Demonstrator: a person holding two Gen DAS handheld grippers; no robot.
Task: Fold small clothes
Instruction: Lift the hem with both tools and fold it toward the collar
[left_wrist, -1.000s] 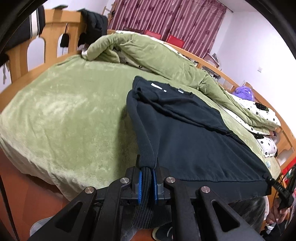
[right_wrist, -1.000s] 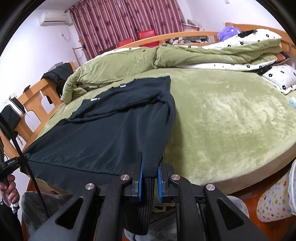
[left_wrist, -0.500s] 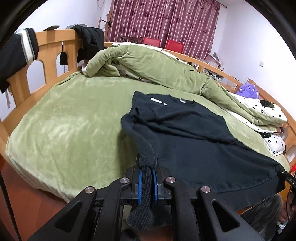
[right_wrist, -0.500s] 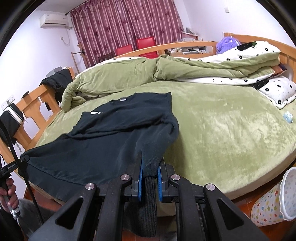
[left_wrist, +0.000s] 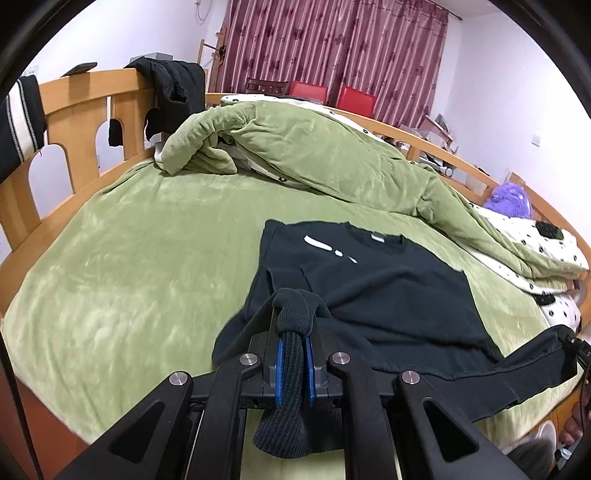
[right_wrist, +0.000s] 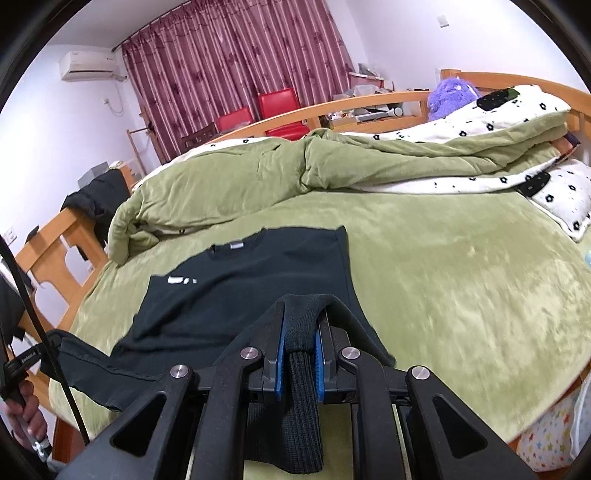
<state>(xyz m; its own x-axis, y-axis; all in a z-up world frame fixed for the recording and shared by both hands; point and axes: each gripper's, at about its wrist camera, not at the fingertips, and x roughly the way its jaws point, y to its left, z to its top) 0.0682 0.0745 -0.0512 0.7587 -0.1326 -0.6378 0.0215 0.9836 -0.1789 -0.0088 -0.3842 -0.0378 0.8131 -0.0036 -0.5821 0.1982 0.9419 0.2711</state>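
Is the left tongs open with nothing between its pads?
No: in the left wrist view the left tongs is shut on the ribbed hem of the dark sweatshirt.

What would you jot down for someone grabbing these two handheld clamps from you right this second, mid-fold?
Left gripper: shut on the ribbed hem of the dark sweatshirt.
Right gripper: shut on the hem at the other corner.
Where: the sweatshirt lies on the green bed cover, collar at the far end, hem edge lifted off the bed and stretched between the grippers.
Done: both sleeves look already folded in across the body.
Left: probably carry the hem up to the collar, lay it flat, then release both.
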